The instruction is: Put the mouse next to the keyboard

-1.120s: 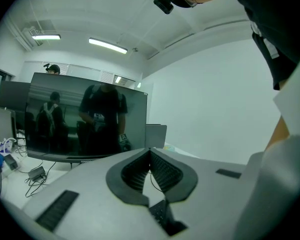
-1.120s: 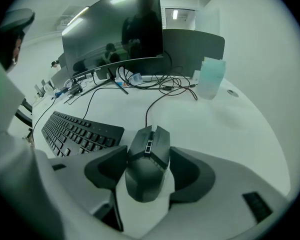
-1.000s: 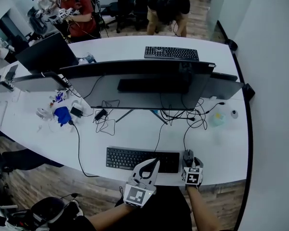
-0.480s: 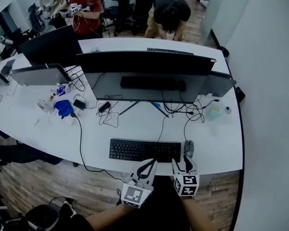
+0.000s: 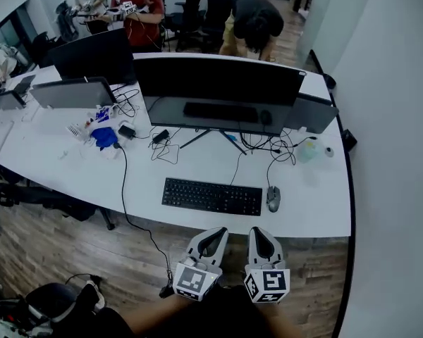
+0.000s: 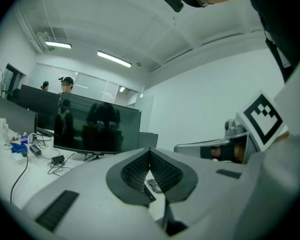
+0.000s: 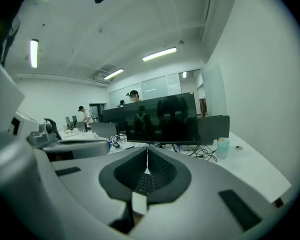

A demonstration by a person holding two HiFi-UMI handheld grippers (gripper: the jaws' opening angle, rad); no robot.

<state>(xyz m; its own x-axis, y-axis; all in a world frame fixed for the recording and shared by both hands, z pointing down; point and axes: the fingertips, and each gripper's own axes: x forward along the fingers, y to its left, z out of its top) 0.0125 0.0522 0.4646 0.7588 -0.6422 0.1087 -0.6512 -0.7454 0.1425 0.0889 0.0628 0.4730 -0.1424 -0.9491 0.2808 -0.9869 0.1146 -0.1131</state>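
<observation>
Head view: a white desk point(image 5: 197, 174) holds a black keyboard point(image 5: 211, 196). The grey mouse point(image 5: 273, 198) sits just beside the keyboard's right end, close to it but seemingly not touching. Its long axis runs near to far, across the keyboard's length. Both tongs hang off the desk's near edge, over the wooden floor. The left gripper point(image 5: 213, 238) is below the keyboard's right half. The right gripper point(image 5: 259, 236) is below the mouse and slightly left of it, so it is the nearer one. The mouse lies on the far side of both tongs, apart from them. By this layout, the placing looks done.

Left gripper view: the jaws are pressed together at the tips and hold nothing. A large dark monitor point(image 6: 97, 124) stands beyond them.

Right gripper view: the jaws are closing fully together, tips touching, with nothing between them. Keyboard keys show through the gap below the tips.
</observation>
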